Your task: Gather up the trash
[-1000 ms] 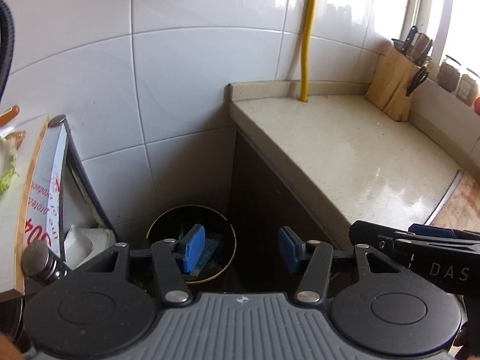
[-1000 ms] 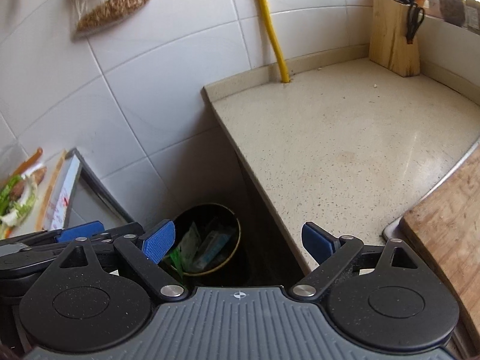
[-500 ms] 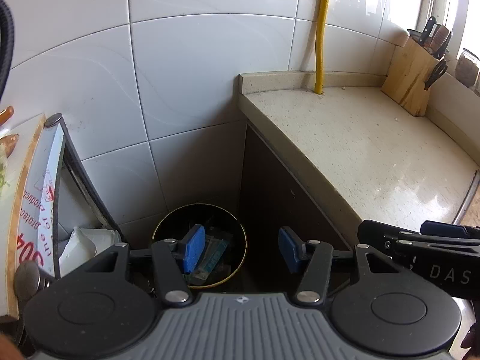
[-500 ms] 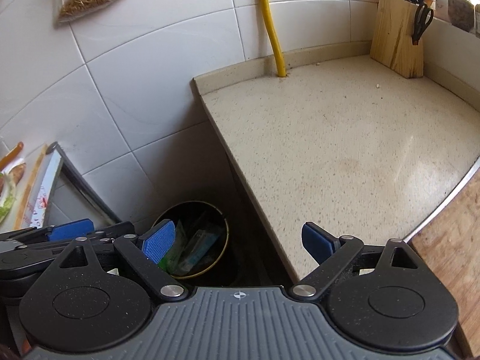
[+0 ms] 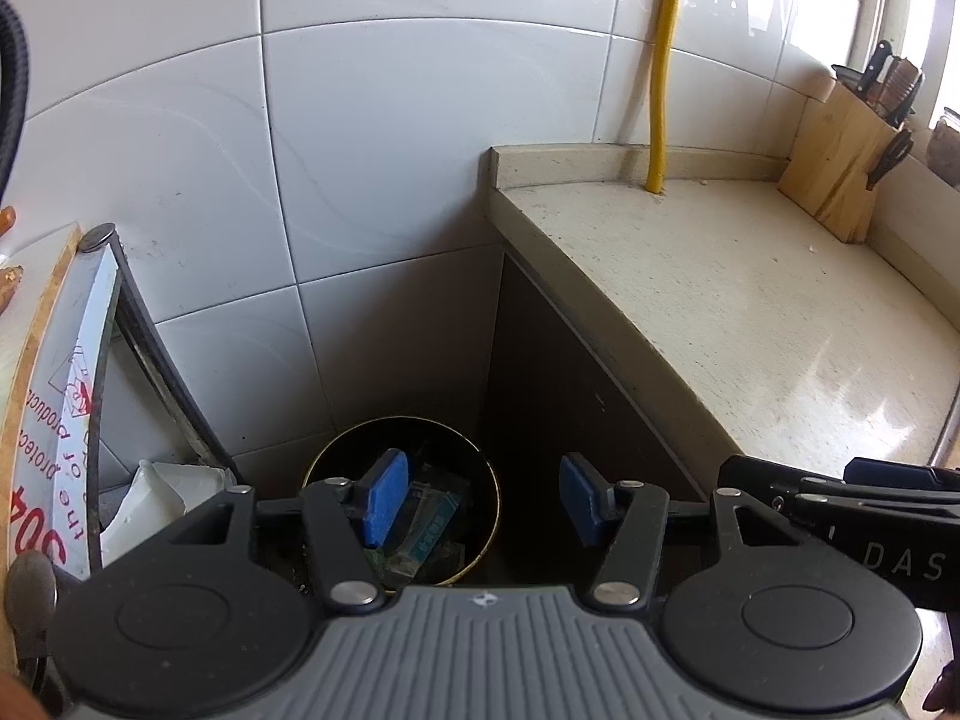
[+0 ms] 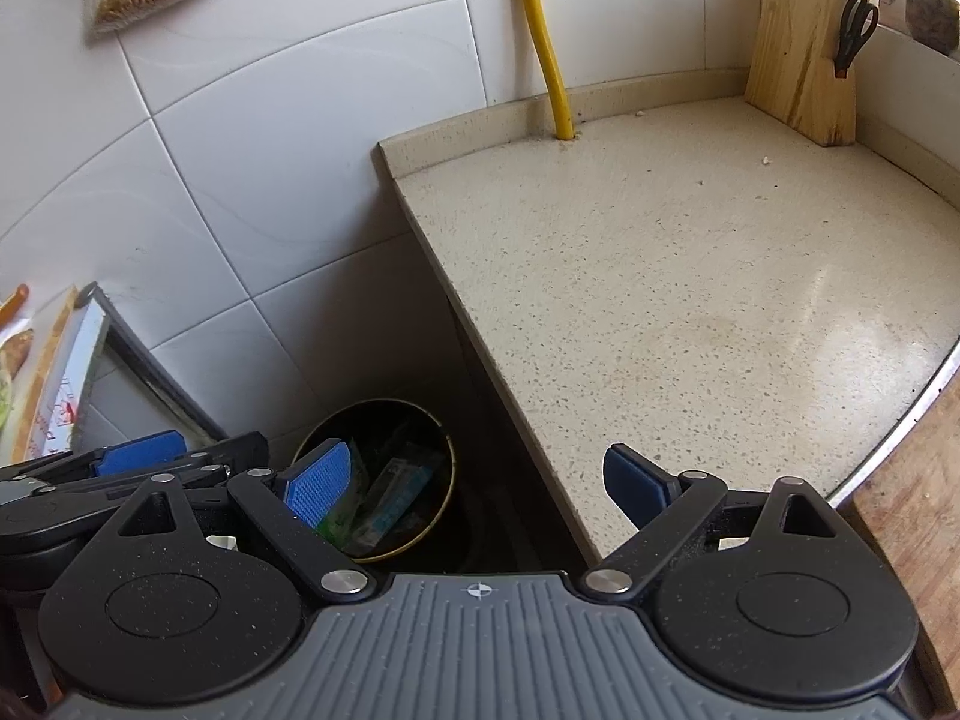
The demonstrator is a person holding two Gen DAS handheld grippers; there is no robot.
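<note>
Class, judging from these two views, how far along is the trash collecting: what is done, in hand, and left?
Done: wrappers lie in the bin. In hand: nothing; the left tool and right tool are both open and empty. Left: little; the counter shows only crumbs.

White glazed wall tiles [image 5: 384, 192] with grey grout cover the wall behind a speckled beige stone countertop [image 6: 690, 312], whose low upstand runs along its back edge. A yellow pipe [image 6: 543, 42] drops down the wall to the countertop's back edge, a wooden knife block [image 6: 801, 72] stands in the far right corner, and a wooden board [image 6: 918, 504] lies at the near right edge. Daylight enters from a window [image 5: 900, 6] at the upper right and glares on the countertop; the recess beside the dark cabinet side [image 5: 558, 396] is in shadow.
</note>
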